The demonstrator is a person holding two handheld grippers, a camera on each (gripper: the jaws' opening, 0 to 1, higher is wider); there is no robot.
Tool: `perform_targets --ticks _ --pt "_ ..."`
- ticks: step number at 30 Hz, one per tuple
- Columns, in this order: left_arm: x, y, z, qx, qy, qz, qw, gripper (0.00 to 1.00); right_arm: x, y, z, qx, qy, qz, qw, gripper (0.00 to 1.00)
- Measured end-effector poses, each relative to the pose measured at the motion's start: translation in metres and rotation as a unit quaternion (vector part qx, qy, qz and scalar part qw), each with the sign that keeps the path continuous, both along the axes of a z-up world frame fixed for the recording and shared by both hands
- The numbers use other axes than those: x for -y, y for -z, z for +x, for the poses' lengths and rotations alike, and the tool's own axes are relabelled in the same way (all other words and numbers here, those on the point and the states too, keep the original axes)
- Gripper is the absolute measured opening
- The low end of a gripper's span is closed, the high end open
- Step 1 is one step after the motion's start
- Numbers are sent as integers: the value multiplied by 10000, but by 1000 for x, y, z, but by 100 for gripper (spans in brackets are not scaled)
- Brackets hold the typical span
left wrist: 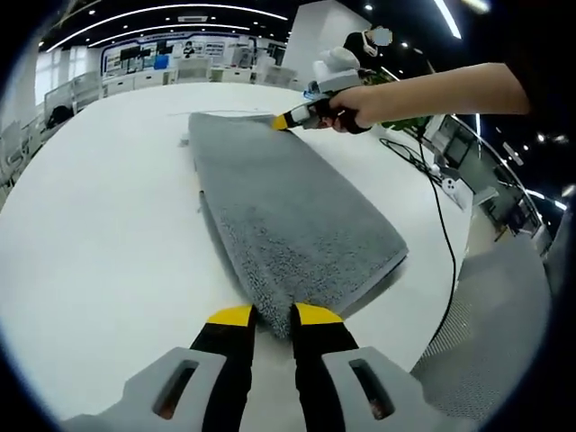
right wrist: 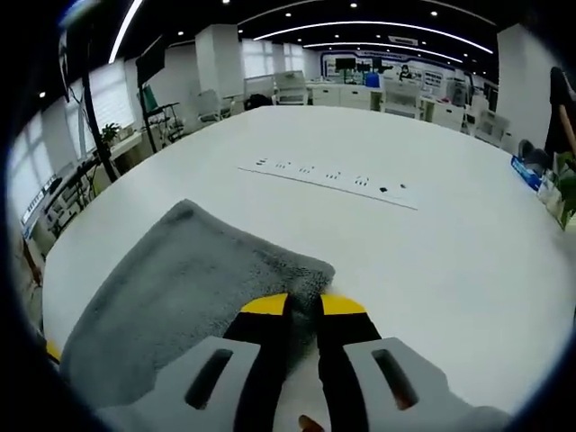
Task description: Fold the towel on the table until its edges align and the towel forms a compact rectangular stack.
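Pinching opposite towel (left wrist: 288, 216) corners — left tongs (left wrist: 274, 317) and right tongs (right wrist: 304, 306) both nearly closed on it.

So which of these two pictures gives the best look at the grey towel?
The left gripper view: the towel stretches lengthwise across the table, from the left gripper to the right gripper. The right gripper view shows just one end of it, by the jaws.

White table (left wrist: 99, 225): grey towel (left wrist: 288, 216) lying flat; black cable (left wrist: 439, 207) trailing at right; row of dark marks (right wrist: 328, 177) far.
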State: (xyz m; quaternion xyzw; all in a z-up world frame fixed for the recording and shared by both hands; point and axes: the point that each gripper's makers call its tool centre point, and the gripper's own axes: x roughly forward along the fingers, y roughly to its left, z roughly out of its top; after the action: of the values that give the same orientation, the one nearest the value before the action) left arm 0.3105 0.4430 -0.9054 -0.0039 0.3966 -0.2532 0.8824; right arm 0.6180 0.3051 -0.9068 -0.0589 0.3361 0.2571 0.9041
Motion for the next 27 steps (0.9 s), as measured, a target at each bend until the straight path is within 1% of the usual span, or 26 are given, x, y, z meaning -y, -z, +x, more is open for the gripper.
perform_targets --ticks 3,7,10,12,14,18,23,26,27 --pt "13 2 0 32 175 -42 9998 16 12 -3 -7 1 78 -81 9999 10" --pt "27 4 -2 52 472 2 9989 16 33 -2 -8 -12 195 -115 9997 11" --pt "37 6 -4 49 649 -2 9979 16 41 -1 -9 -11 249 -118 9996 11" --pt "41 7 -5 52 718 -6 9974 16 42 -3 -12 -6 271 -112 9996 11" --pt "43 7 -6 58 782 20 9969 16 43 -2 -10 -4 289 -101 9995 11" --pt "41 9 -6 60 808 27 9967 16 43 -2 -10 16 294 -100 9995 12" --pt "41 9 -6 69 811 29 9967 16 37 -9 -20 21 311 -22 9995 13" --pt "41 8 -6 106 832 39 9965 17 36 -13 -26 27 219 -33 9998 16" --pt "41 7 -7 142 845 65 9963 18 38 -12 -26 56 157 -93 9998 16"
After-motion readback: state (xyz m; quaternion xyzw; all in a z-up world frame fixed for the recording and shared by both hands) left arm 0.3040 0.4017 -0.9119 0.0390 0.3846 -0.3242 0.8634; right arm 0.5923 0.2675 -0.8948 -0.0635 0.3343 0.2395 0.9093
